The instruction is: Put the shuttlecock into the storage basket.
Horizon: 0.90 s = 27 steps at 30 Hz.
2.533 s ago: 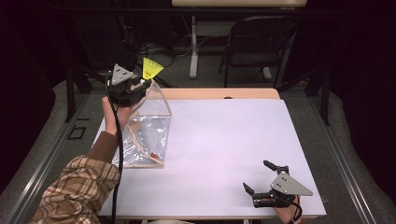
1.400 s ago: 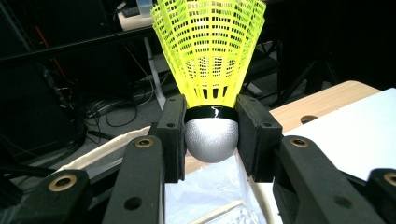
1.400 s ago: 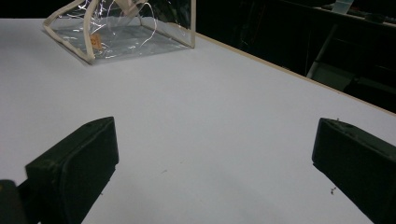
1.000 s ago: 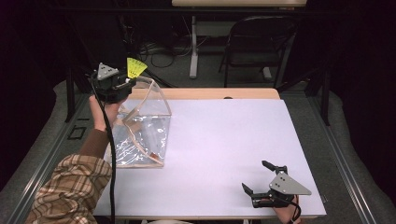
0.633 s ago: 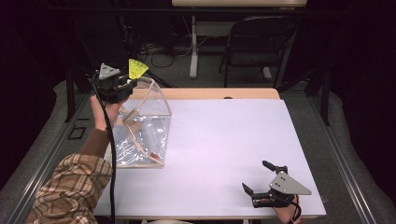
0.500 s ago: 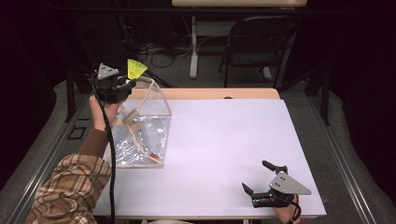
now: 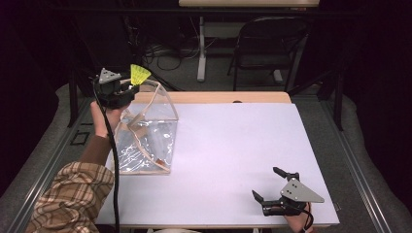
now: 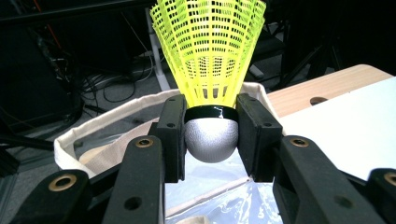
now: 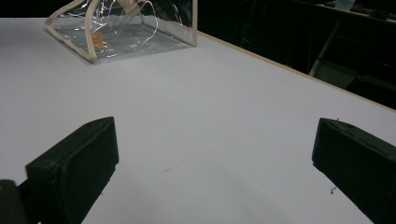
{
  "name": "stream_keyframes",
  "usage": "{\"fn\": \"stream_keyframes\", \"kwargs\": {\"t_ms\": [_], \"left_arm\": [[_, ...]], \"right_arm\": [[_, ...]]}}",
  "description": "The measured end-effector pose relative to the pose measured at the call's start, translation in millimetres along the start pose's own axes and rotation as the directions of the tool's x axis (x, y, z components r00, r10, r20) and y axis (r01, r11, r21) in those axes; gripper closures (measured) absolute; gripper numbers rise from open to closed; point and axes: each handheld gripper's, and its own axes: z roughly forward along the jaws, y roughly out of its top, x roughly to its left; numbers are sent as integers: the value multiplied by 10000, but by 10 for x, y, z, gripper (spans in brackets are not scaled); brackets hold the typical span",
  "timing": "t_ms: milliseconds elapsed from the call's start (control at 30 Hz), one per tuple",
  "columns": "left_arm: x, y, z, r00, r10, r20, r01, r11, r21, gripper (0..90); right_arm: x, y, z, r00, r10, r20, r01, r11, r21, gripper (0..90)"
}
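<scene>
Left gripper view: my left tool (image 8: 211, 140) grips the shuttlecock (image 8: 210, 56), now lifted above the clear bag (image 7: 145, 141); right tool (image 7: 274, 187) rests open, empty.

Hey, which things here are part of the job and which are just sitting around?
In the job:
- shuttlecock, clamped by its cork in the left gripper
- clear bag, open under the shuttlecock

Sitting around:
- right gripper, open and empty, resting near the table's front edge
- folding chair behind the table
- cables on the floor
</scene>
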Motion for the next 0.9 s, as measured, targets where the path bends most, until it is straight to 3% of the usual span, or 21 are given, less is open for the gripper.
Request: {"fn": "stream_keyframes", "kwargs": {"t_ms": [900], "left_arm": [[59, -106, -12, 9999, 38, 145, -44, 9991, 426, 651]], "right_arm": [[-6, -2, -1, 10000, -18, 61, 18, 10000, 36, 0]]}}
